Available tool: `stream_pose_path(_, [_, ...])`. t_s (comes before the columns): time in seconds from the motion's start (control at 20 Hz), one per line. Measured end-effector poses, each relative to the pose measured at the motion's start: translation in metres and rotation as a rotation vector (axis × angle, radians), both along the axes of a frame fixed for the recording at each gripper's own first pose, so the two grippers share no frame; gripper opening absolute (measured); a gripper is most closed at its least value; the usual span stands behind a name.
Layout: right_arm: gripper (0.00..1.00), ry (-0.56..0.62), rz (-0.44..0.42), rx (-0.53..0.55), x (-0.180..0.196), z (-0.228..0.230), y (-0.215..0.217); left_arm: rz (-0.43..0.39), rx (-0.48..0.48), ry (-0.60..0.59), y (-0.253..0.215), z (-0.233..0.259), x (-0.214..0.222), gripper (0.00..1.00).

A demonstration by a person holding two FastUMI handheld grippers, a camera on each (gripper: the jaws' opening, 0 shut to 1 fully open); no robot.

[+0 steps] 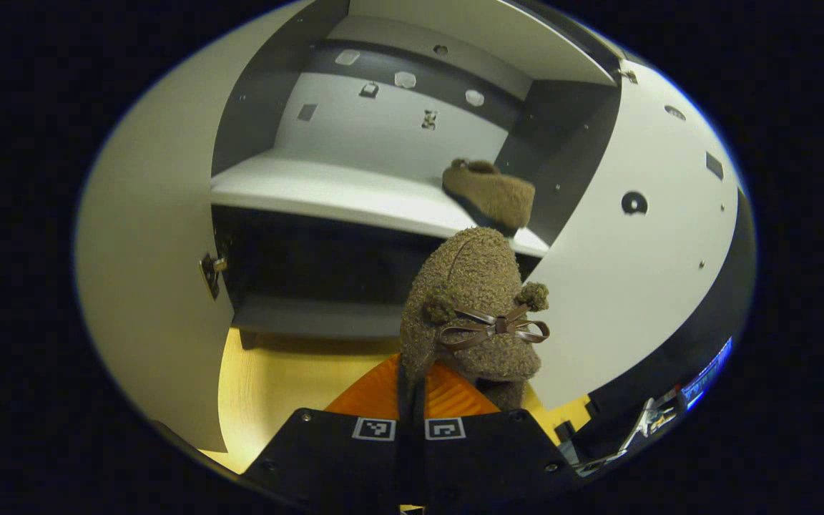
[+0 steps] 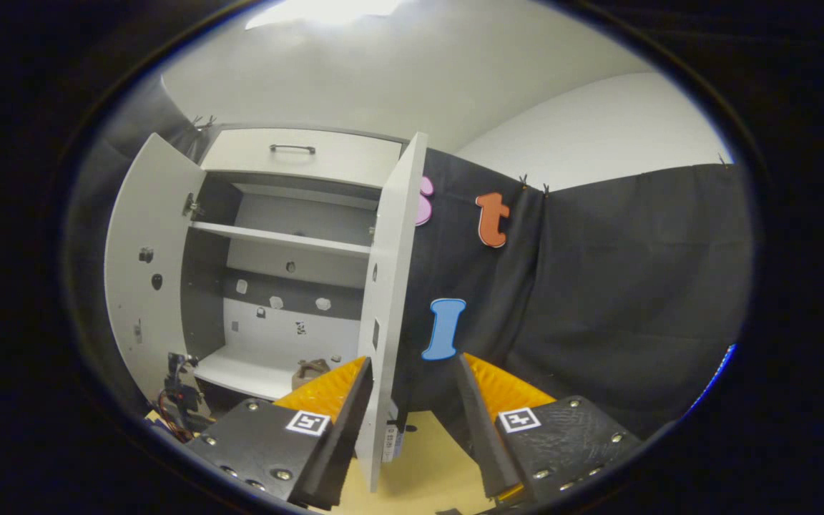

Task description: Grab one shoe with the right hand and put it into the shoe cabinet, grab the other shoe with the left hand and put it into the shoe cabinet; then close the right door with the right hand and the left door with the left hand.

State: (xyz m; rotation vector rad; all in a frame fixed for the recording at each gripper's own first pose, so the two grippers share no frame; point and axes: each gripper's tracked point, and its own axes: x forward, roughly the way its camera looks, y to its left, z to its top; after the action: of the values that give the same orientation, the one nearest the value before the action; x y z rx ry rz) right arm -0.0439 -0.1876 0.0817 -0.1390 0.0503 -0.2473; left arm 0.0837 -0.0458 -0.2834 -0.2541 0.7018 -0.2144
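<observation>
The left gripper [image 1: 412,390], fingers pinched together on a brown shoe [image 1: 473,307], points toward the open cabinet [image 1: 355,193]; the right gripper [image 2: 408,400] gapes wide, empty, beside the right door [image 2: 387,300].

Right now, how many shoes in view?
2. One shoe on the shelf lies at the right end of the cabinet's lower shelf. The other shoe is pinched between the left gripper's fingers, in front of the open cabinet. None seem hidden.
</observation>
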Motion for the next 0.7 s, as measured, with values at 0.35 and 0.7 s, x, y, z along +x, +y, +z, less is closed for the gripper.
stream_pose_path(0.35, [0.71, -0.001, -0.014, 0.039, -0.003, -0.008, -0.017, 0.081, -0.014, -0.157, 0.019, 0.081, 0.079, 0.01])
stream_pose_path(0.7, [0.71, 0.005, -0.046, 0.053, 0.001, -0.017, -0.034, 0.147, 0.008, -0.267, 0.044, 0.133, 0.166, 0.0])
